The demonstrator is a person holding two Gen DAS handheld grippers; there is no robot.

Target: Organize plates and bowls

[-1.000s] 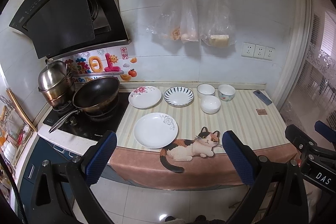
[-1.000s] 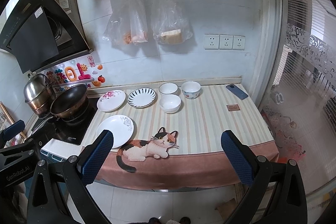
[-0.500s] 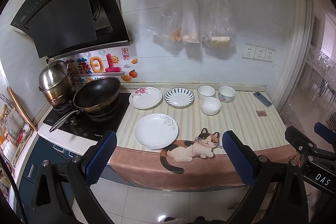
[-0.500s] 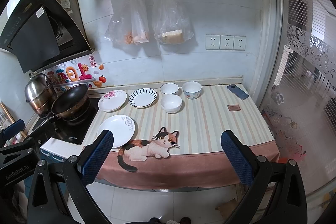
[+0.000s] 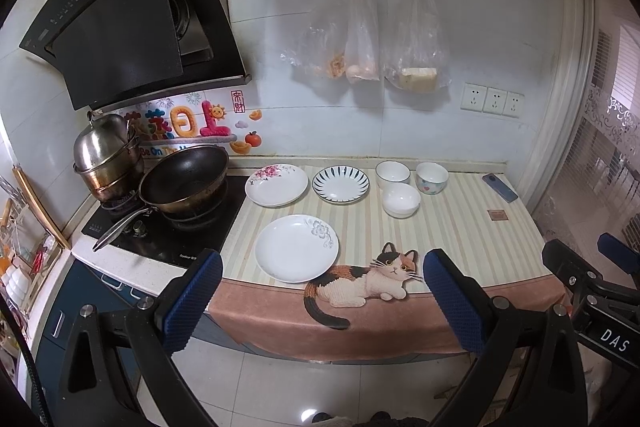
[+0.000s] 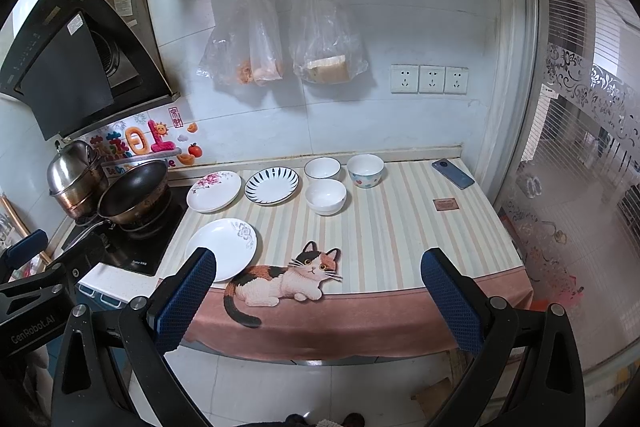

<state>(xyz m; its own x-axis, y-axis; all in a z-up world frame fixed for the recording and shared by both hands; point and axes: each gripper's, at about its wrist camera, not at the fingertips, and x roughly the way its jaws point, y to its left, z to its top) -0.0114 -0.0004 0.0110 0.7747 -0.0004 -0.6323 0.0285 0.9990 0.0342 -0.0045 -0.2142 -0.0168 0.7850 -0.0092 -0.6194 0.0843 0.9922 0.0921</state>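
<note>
On the striped counter cloth (image 5: pixel 452 227) lie three plates: a white plate with a grey flower (image 5: pixel 296 248) (image 6: pixel 221 249) at the front, a pink-flowered plate (image 5: pixel 277 184) (image 6: pixel 214 191) and a blue-striped plate (image 5: pixel 340 184) (image 6: pixel 272 185) behind it. Three bowls stand to their right: a plain white bowl (image 5: pixel 401 200) (image 6: pixel 325 196), a white bowl (image 5: pixel 392 173) (image 6: pixel 322 168) and a patterned bowl (image 5: pixel 431 177) (image 6: pixel 365 169). My left gripper (image 5: pixel 322 301) and right gripper (image 6: pixel 320 301) are open and empty, held in front of the counter, apart from all dishes.
A black wok (image 5: pixel 184 179) and a steel pot (image 5: pixel 106 157) sit on the hob at the left. A phone (image 6: pixel 453 173) and a small brown card (image 6: pixel 445 204) lie at the counter's right. Plastic bags (image 5: pixel 368 43) hang on the wall. A range hood (image 5: pixel 120 27) overhangs the hob.
Both views have shifted only slightly; the counter looks a little nearer. Nothing on the counter has moved and both grippers stay open.
</note>
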